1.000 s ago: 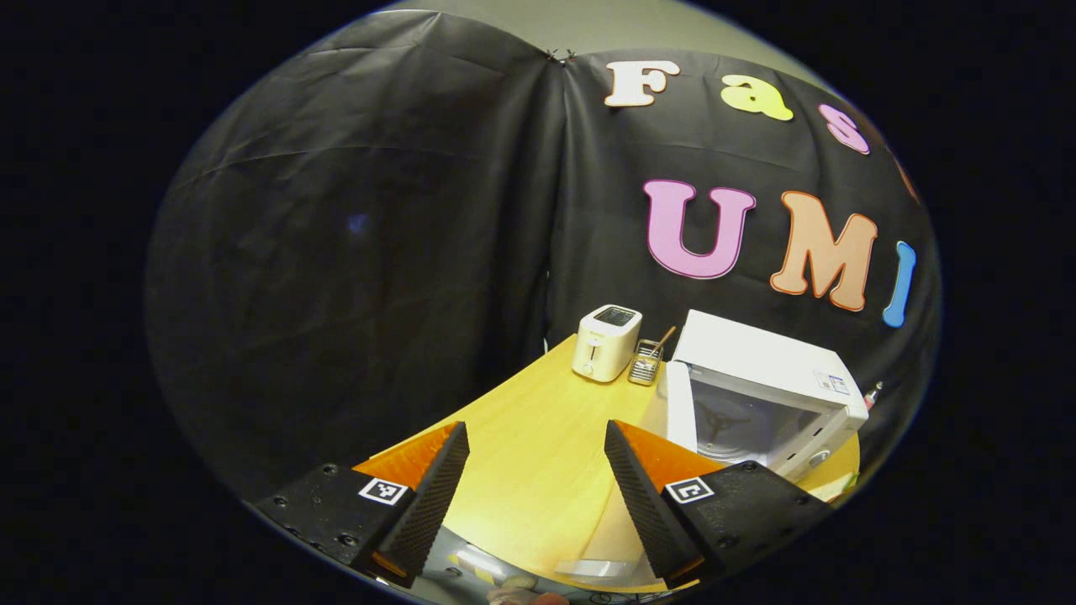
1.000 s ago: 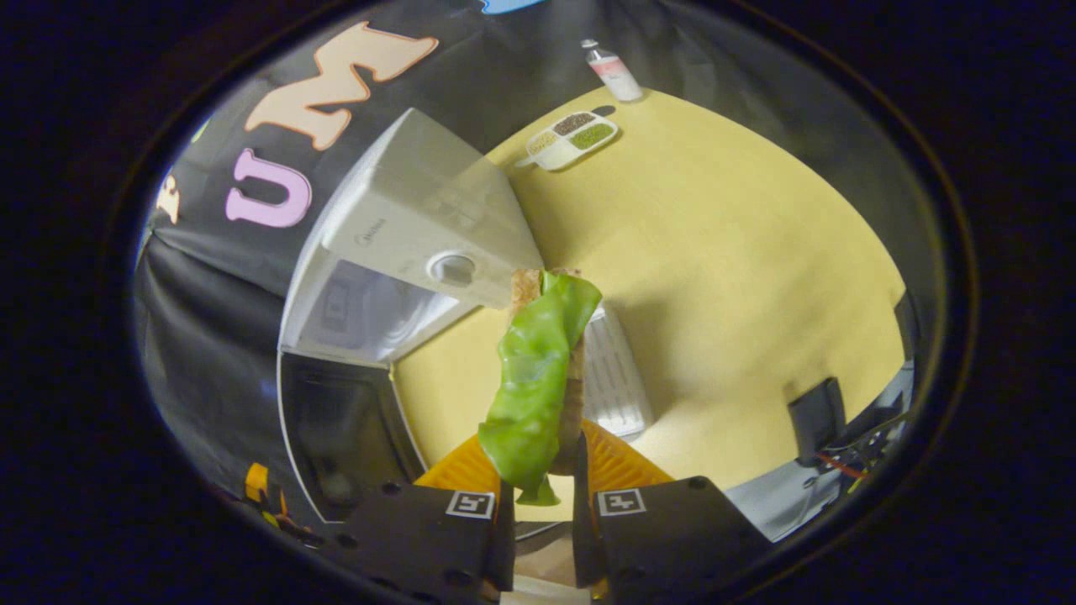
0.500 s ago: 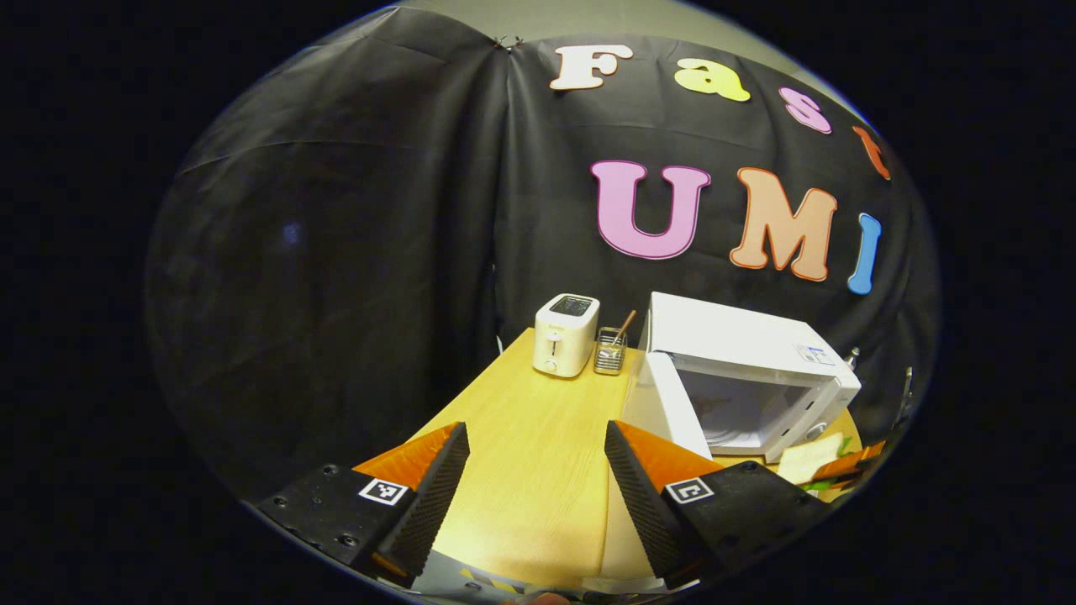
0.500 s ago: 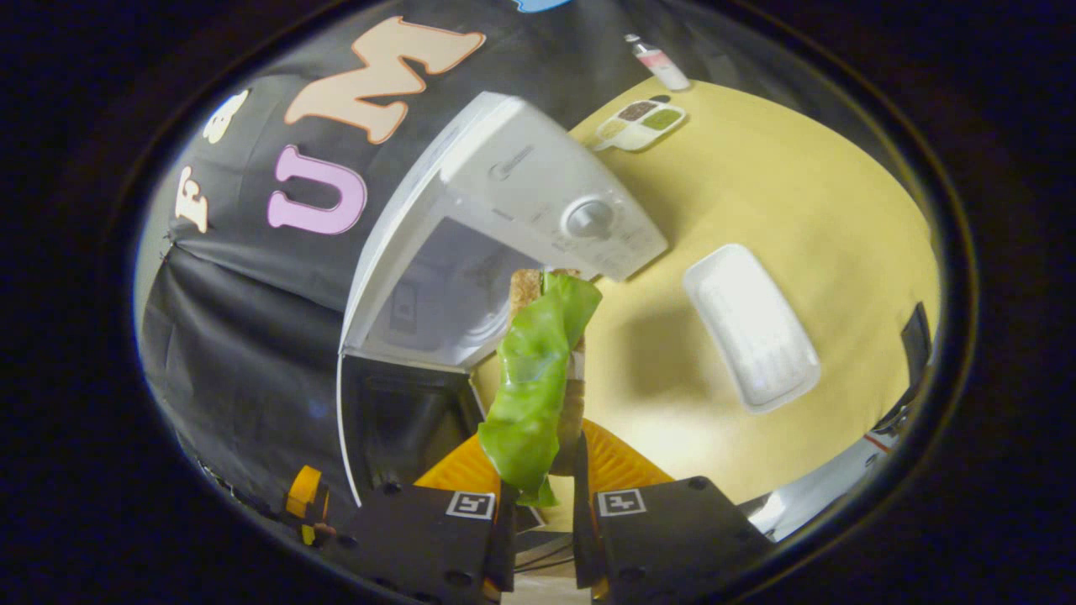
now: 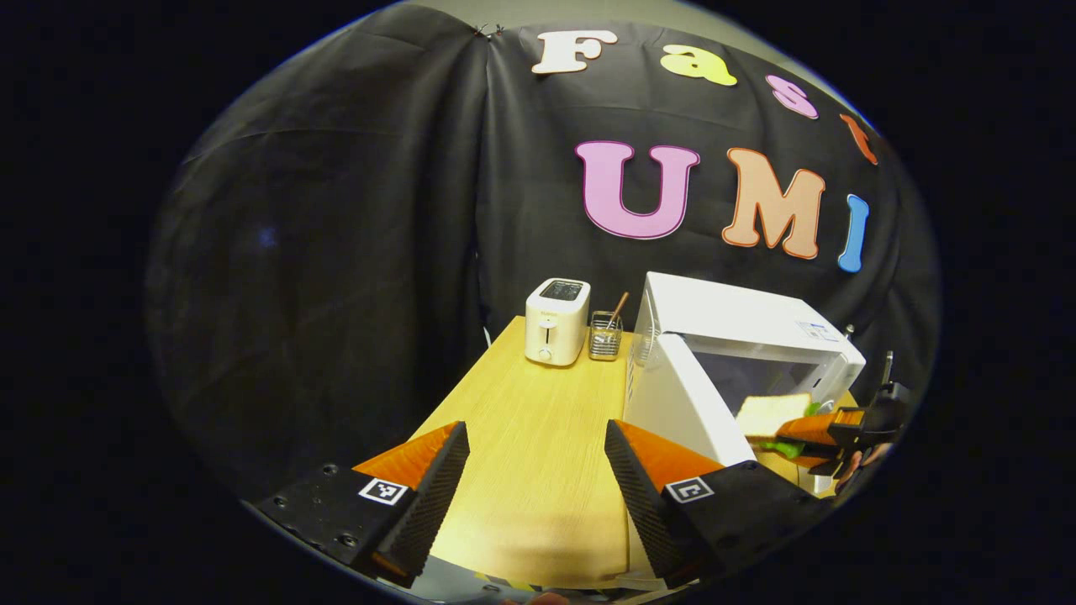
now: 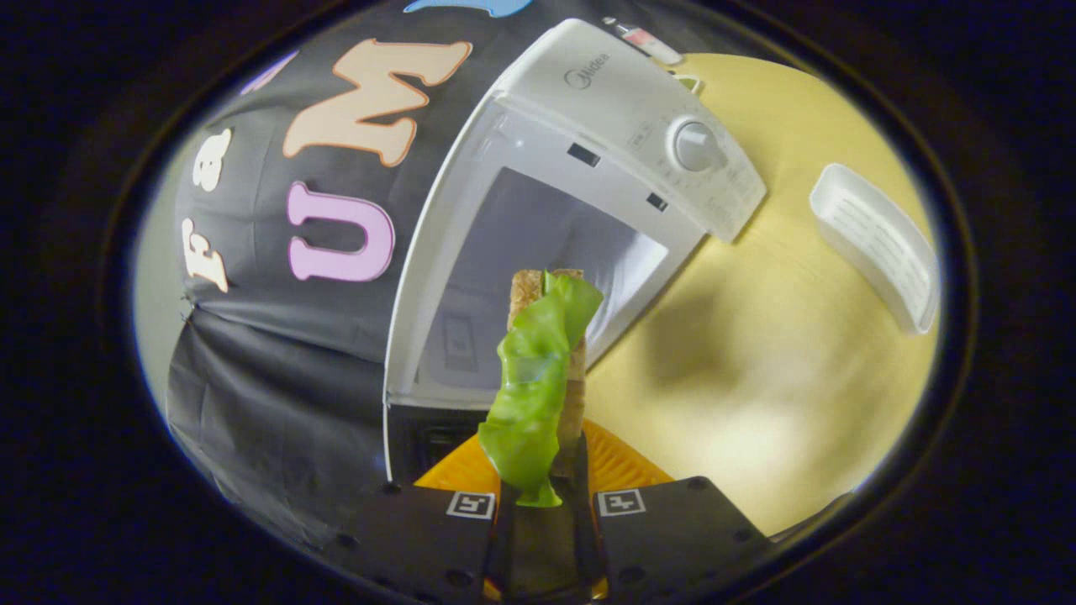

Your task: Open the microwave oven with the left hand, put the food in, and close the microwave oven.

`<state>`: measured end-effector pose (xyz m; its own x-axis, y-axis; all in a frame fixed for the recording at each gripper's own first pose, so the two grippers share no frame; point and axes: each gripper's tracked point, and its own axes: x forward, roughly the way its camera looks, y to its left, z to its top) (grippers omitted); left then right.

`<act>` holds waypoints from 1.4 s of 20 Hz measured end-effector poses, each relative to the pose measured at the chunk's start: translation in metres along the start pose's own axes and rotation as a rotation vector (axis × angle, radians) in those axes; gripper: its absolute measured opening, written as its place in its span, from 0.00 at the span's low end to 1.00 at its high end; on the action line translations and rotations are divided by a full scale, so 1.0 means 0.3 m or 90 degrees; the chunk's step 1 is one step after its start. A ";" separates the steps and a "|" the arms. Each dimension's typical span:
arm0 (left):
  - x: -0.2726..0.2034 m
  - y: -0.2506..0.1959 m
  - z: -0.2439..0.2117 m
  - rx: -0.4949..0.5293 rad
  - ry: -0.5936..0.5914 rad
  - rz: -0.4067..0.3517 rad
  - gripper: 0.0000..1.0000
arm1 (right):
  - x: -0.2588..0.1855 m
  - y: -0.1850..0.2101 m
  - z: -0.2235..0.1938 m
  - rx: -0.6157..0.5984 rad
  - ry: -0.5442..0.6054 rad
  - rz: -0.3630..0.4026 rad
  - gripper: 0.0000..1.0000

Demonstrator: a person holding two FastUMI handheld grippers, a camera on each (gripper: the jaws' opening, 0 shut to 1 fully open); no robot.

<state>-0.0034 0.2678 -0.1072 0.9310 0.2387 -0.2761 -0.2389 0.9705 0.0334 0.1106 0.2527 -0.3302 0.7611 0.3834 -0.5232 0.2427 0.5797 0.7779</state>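
Observation:
The white microwave oven [image 5: 740, 323] [image 6: 622, 109] stands on the wooden table with its door [image 5: 685, 407] swung open toward me. My right gripper [image 6: 538, 458] is shut on a sandwich [image 6: 538, 370] of bread and a green lettuce leaf, held edge-up just in front of the oven's open cavity [image 6: 530, 260]. In the left gripper view the same sandwich [image 5: 773, 413] and the right gripper [image 5: 828, 428] show at the oven's mouth, at the far right. My left gripper [image 5: 534, 470] stands open over the table, left of the door, with nothing between its fingers.
A white toaster [image 5: 556, 321] and a small wire holder with sticks [image 5: 603, 334] stand at the back of the table [image 5: 530, 437]. An empty white tray [image 6: 878, 244] lies on the table right of the oven. A bottle [image 6: 643, 38] stands behind the oven.
My right gripper has carried the sandwich from beside the tray up to the oven's open mouth. The left gripper has drawn back and turned a little; the oven now sits farther left in its view.

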 end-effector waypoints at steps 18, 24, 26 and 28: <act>0.008 0.059 -0.174 -0.029 0.097 -0.030 0.96 | 0.434 0.011 0.116 -0.040 -0.136 -0.023 0.35; -0.006 0.021 -0.182 -0.024 0.099 -0.054 0.95 | 0.442 -0.016 0.127 -0.068 -0.163 -0.047 0.47; -0.005 0.017 -0.185 -0.023 0.101 -0.059 0.96 | 0.438 -0.050 0.135 -0.085 -0.170 -0.079 0.45; -0.007 0.016 -0.188 -0.025 0.103 -0.063 0.96 | 0.424 -0.057 0.129 -0.093 -0.167 -0.087 0.52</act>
<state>-0.0219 0.2701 -0.1608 0.8946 0.1309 -0.4273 -0.1623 0.9860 -0.0377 0.2265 0.2637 -0.3966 0.8608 0.1082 -0.4973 0.2789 0.7171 0.6388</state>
